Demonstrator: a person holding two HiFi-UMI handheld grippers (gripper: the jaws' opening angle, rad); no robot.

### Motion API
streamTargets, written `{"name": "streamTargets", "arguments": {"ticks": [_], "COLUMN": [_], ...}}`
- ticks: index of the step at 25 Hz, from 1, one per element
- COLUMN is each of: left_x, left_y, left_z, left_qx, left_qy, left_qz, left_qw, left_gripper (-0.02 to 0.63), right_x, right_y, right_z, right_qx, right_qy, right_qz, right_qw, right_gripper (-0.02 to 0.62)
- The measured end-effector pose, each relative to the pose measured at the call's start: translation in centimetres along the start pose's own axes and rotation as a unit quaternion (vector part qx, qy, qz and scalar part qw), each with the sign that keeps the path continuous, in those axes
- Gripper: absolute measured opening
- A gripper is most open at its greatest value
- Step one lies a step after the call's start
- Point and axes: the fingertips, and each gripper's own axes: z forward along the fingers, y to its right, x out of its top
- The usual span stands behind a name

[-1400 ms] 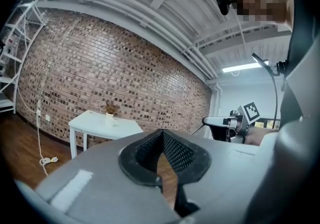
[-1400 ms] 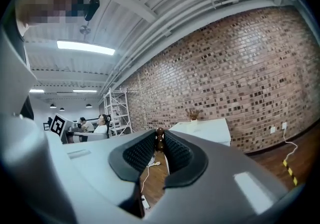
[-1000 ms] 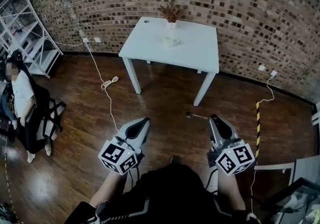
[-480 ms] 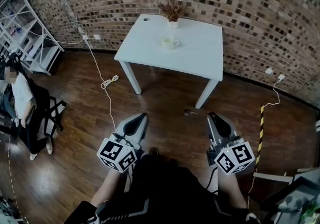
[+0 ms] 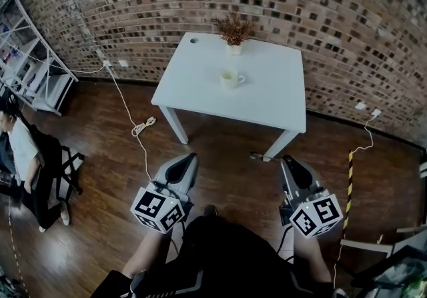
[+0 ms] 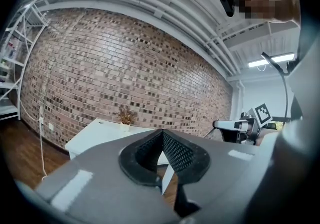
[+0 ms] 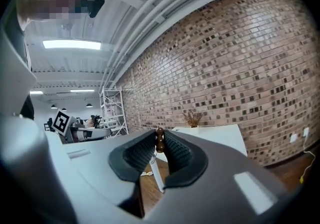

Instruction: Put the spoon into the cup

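Note:
A white cup [image 5: 230,79] stands near the middle of the white table [image 5: 200,83], far ahead of both grippers. My right gripper [image 5: 287,159] is shut on the spoon [image 5: 261,156], whose dark shaft sticks out to the left over the wooden floor. In the right gripper view the spoon's brown handle end [image 7: 160,140] is pinched between the pads of the right gripper [image 7: 160,137]. My left gripper [image 5: 190,157] hangs beside it at the same height. The left gripper [image 6: 162,133] has its pads meeting and nothing between them. Both point level at the table.
A small potted plant [image 5: 233,30] stands at the table's far edge against the brick wall. A metal shelf rack [image 5: 33,57] and a seated person [image 5: 23,150] are at the left. A white cable [image 5: 140,129] and striped tape [image 5: 349,177] lie on the floor.
Both grippers and the head have travelled forward across the floor, so the table and cup sit lower and larger in the head view. The grip on the spoon is unchanged.

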Motion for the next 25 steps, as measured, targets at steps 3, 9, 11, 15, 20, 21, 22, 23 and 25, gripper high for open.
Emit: {"name": "streamTargets", "arguments": {"ticks": [3,9,11,15,20,21,22,23,25], "left_x": [0.6,0.8,0.7,1.0,2.3,2.7,3.1,3.6,4.3], "left_y": [-3.4,-8.0,-8.9,-10.4,-11.1,-11.0,-11.1,-11.3,-11.8], "left_z": [1.2,3.7,4.5,6.8,9.9,10.7,11.6,12.4,14.0], "left_qx": [-0.002,-0.012,-0.013,-0.010,0.013,0.015,0.019,0.022,0.030], "left_qy": [-0.003,-0.018,-0.022,-0.016,-0.018,-0.017,-0.017,-0.018,-0.018], "left_qz": [-0.003,0.000,0.002,-0.007,-0.006,-0.002,0.004,0.011,0.019], "left_qw": [1.0000,0.9998,0.9997,0.9998,0.9997,0.9997,0.9997,0.9995,0.9992], "left_gripper": [-0.006,-0.006,-0.006,-0.006,-0.006,-0.006,-0.006,-0.006,-0.006], "right_x": [0.2,0.8,0.6,0.1,1.9,2.5,3.0,3.5,4.3], "right_y": [-0.1,-0.6,-0.6,1.0,4.1,4.8,5.5,6.1,7.1], "right_z": [3.2,9.1,10.6,13.5,16.6,17.1,17.6,18.2,19.2], "right_qx": [-0.005,-0.001,0.005,0.010,0.031,0.033,0.036,0.040,0.048], "right_qy": [-0.001,0.002,-0.004,-0.021,-0.011,-0.010,-0.007,-0.004,0.001], "right_qz": [0.002,-0.006,-0.005,-0.009,-0.004,-0.005,-0.004,-0.003,-0.003], "right_qw": [1.000,1.000,1.000,1.000,0.999,0.999,0.999,0.999,0.999], "right_gripper": [0.055,0.055,0.055,0.055,0.055,0.055,0.055,0.055,0.055]}}
